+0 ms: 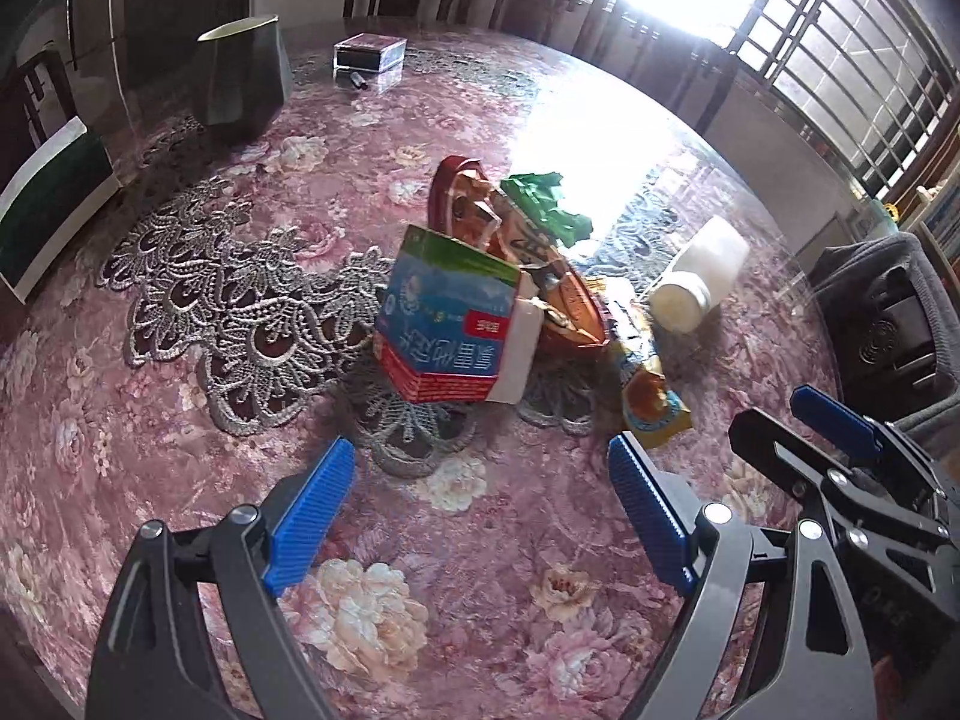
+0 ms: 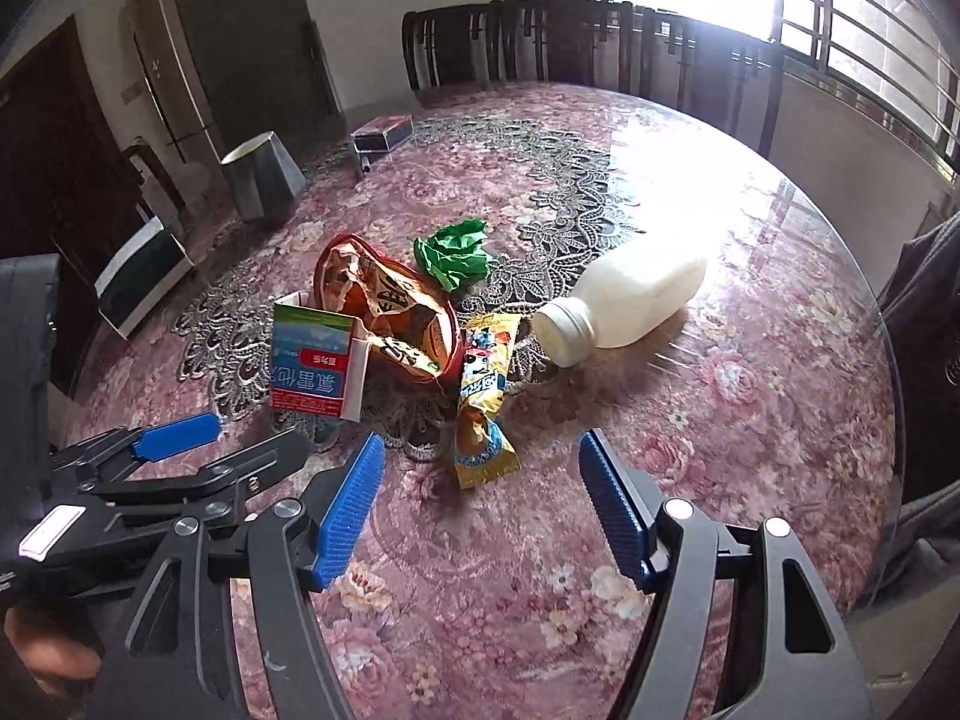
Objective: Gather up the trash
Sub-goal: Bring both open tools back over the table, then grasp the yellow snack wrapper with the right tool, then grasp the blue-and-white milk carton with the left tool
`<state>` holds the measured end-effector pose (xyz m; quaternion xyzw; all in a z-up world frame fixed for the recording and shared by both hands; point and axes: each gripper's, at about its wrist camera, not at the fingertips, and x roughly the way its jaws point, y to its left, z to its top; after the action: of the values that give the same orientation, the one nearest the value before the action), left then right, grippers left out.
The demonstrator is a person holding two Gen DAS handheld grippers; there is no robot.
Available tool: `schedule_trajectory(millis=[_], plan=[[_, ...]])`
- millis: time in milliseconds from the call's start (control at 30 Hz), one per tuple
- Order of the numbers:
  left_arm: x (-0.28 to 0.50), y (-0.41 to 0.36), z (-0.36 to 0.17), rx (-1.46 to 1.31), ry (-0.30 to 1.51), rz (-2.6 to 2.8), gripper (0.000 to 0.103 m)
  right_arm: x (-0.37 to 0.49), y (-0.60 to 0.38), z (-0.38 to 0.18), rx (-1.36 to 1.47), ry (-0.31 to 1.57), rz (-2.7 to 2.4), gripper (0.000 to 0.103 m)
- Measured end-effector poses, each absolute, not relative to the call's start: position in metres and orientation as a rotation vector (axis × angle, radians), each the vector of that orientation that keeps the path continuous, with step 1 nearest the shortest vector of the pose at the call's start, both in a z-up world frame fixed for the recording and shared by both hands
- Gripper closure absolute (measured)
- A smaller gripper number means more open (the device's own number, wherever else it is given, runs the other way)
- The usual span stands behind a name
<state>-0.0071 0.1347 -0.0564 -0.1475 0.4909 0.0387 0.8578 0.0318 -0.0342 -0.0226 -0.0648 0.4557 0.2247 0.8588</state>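
A pile of trash lies mid-table: a blue, green and red carton (image 1: pixel 447 324) (image 2: pixel 312 360), a torn orange-red snack bag (image 1: pixel 528 264) (image 2: pixel 390 306), a crumpled green paper (image 1: pixel 549 207) (image 2: pixel 453 255), a yellow wrapper (image 1: pixel 648 384) (image 2: pixel 483 414) and a white plastic bottle (image 1: pixel 699 282) (image 2: pixel 624 300) on its side. My left gripper (image 1: pixel 480 516) is open and empty, just short of the carton. My right gripper (image 2: pixel 480 510) is open and empty, just short of the yellow wrapper. Each gripper shows in the other's view, the right one (image 1: pixel 780 426) and the left one (image 2: pixel 252 426).
A dark metal bin (image 1: pixel 243 78) (image 2: pixel 264 177) stands at the far left of the floral table (image 1: pixel 480 600). A small box (image 1: pixel 369 51) (image 2: pixel 381 132) and a pen lie beyond it. A white-framed box (image 1: pixel 48 204) is at the left edge. Chairs ring the far side.
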Motion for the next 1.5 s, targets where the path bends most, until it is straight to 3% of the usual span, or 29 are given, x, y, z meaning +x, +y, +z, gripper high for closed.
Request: schedule_trajectory(millis=[633, 667, 767, 900, 1500], plan=[[0.021, 0.169, -0.084, -0.365, 1.074, 0.152, 0.017, 0.094, 0.016, -0.094, -0.295, 1.088, 0.493, 0.044], [0.023, 0.169, -0.085, -0.363, 1.074, 0.152, 0.017, 0.096, 0.017, -0.095, -0.300, 1.084, 0.492, 0.047], [0.030, 0.169, -0.086, -0.356, 1.070, 0.154, 0.017, 0.097, 0.018, -0.094, -0.304, 1.071, 0.505, 0.075], [0.038, 0.167, -0.086, -0.354, 1.062, 0.143, 0.017, 0.095, 0.014, -0.094, -0.284, 1.072, 0.517, 0.079], [0.077, 0.159, -0.094, -0.238, 1.057, 0.136, 0.018, 0.084, -0.009, -0.077, -0.209, 1.057, 0.539, 0.079]])
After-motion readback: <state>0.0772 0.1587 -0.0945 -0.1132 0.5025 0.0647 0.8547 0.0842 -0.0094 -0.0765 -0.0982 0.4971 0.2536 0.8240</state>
